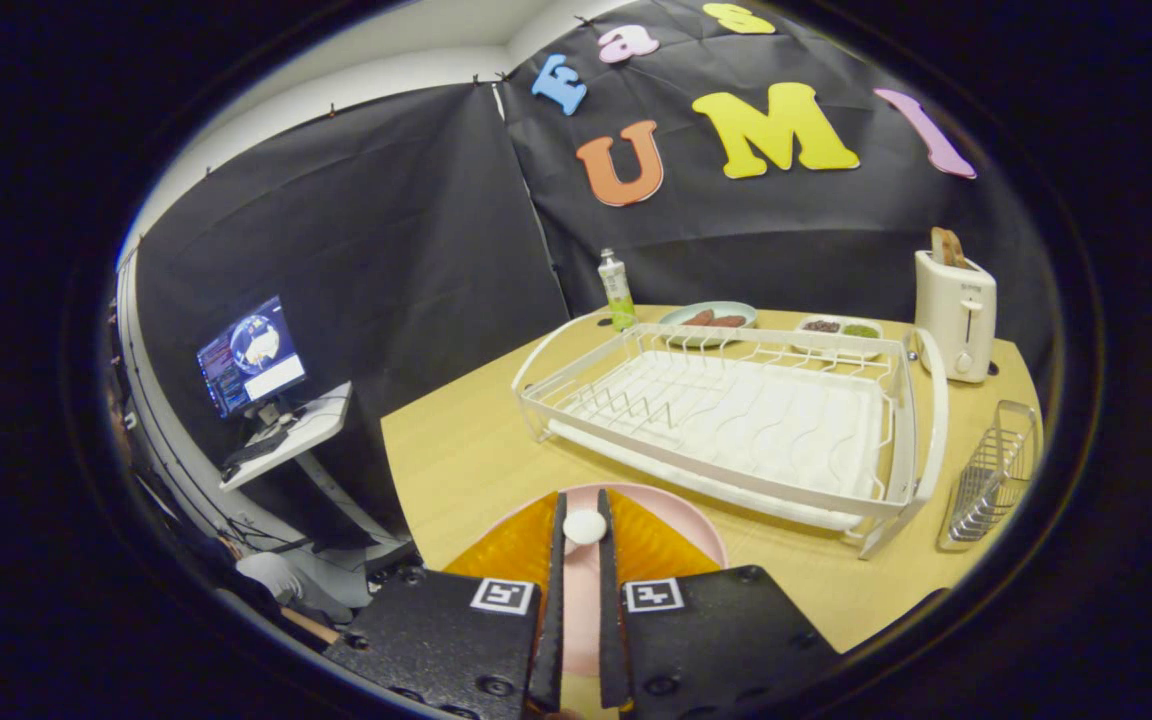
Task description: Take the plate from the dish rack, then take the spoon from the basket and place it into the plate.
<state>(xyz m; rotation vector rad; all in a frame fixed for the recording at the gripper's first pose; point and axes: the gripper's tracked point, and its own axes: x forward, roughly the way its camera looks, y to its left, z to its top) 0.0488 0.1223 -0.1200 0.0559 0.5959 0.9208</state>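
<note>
A computer screen (252, 354) glows on a small white stand (288, 432), far to the left of the dish rack, off the table. A person's sleeve (276, 578) shows low down near the stand's foot.

The wooden table (456, 450) holds everything else. The pink plate (681, 520) lies flat on the table, in front of the dish rack, on the near side. The gripper (582, 528) hangs right over the plate. Its two fingers are pulled in close and squeeze the white spoon (584, 526) between them. I can see just a round white bit of the spoon by the fingertips, so I cannot tell which end it is. It sits above the plate; I cannot tell if it touches the plate.

The white dish rack (736, 420) stands in the middle of the table with no dishes in it. Behind its left back corner stands a bottle (617, 290) with green drink in it. Behind the rack, next to the bottle, is a grey-blue plate with brown food (708, 316). Next to that is a small white tray with dark and green bits (841, 328).

Behind the rack's right end stands a white toaster (956, 310) with toast (946, 246) poking out the top. Just right of the rack, closer to us than the toaster, is the wire basket (996, 475).
</note>
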